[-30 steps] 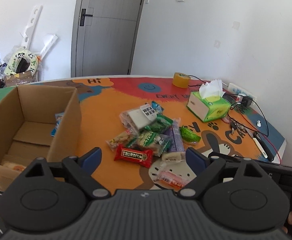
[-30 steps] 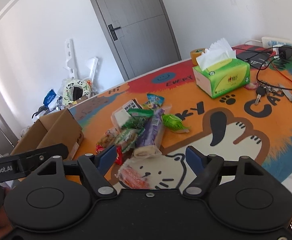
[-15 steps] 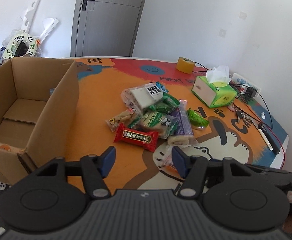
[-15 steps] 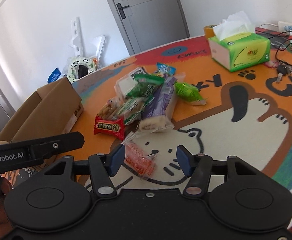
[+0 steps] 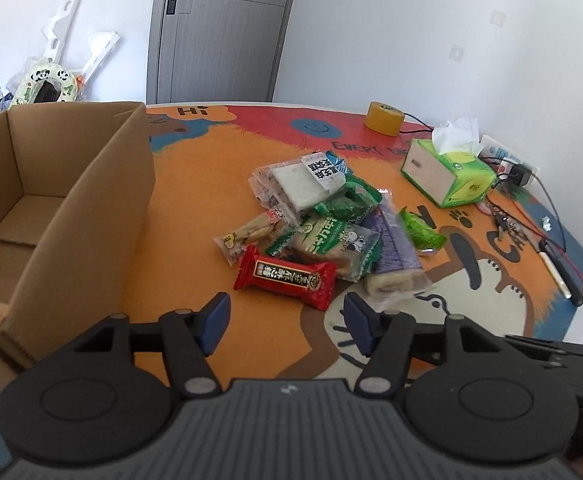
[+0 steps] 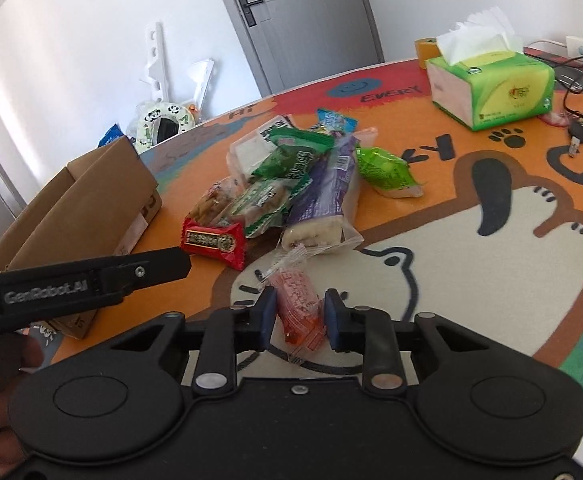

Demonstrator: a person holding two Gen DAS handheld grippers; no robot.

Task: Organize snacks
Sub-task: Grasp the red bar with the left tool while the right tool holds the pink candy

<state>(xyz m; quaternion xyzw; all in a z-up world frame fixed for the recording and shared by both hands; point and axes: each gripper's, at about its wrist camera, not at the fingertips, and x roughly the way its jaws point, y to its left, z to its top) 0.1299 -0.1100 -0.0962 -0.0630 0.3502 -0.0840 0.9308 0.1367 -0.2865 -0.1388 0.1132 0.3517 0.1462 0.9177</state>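
The right gripper (image 6: 298,314) is seen with its two blue-padded fingers (image 6: 268,312) drawn in against the sides of an orange snack packet (image 6: 300,309); the packet is pinched between them, its clear twisted end projecting forward past the fingertips and its near end trailing back toward the gripper body. Whether the packet is lifted off the cartoon table mat (image 6: 471,280) or resting on it cannot be told.

The left gripper (image 5: 287,322) is held with its fingers (image 5: 214,320) spread wide and nothing between them. Just ahead of the gap, a red snack bar (image 5: 285,276) is noted lying flat on the mat. Beyond it the snack pile (image 5: 331,220) is recorded: a green-and-white packet, a purple-wrapped cake, a white packet with dark lettering at the far end, a bright green packet to the right of the fingers' line. Left of the left finger a cardboard box (image 5: 71,216) stands open, one orange-printed item visible at its near corner.

In the right wrist view the left gripper's finger (image 6: 147,270) is seen as a dark bar left of the right fingers, pointing toward the red bar. Far ahead and right of the fingers, a green tissue box (image 6: 491,84) and a yellow tape roll (image 5: 383,118) are noted.
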